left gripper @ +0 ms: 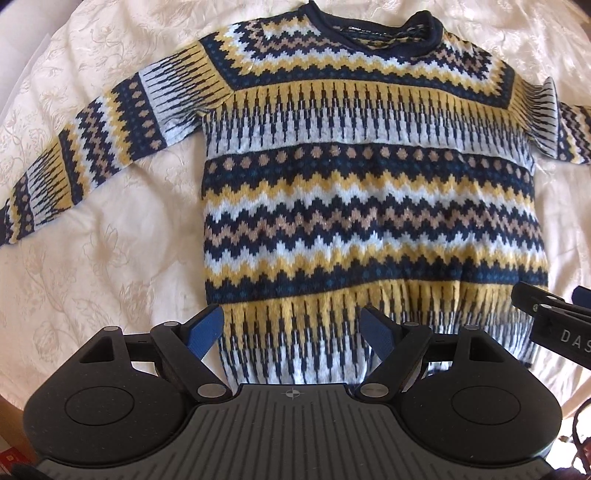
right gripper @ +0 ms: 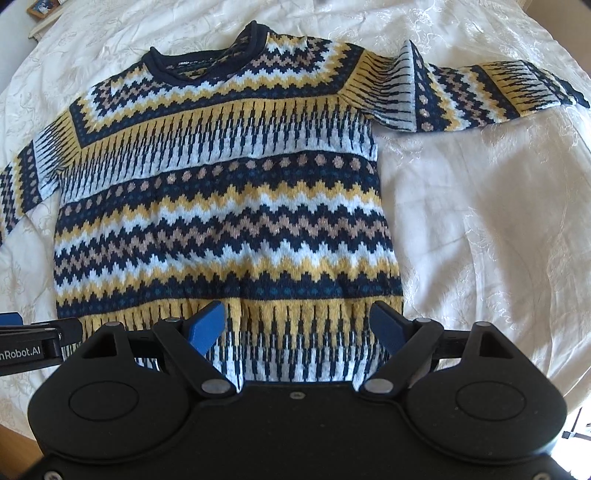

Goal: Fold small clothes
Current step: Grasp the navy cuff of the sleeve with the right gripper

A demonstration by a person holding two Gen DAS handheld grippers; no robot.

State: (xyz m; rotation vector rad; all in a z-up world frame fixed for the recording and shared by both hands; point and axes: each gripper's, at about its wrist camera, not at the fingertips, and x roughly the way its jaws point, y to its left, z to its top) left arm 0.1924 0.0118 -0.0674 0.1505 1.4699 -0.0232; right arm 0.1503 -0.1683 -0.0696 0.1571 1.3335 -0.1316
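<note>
A small knitted sweater with navy, yellow, white and tan zigzag bands lies flat and face up, collar away from me, both sleeves spread outward. My left gripper hovers open over the hem's left part, blue pads wide apart with nothing between them. My right gripper hovers open over the hem's right part, also holding nothing. Each gripper shows at the edge of the other's view: the right one and the left one. The hem's nearest edge is hidden behind the gripper bodies.
A cream embroidered bedspread lies under the sweater and extends on both sides. A small framed object sits at the far left corner. A red item shows at the lower left edge.
</note>
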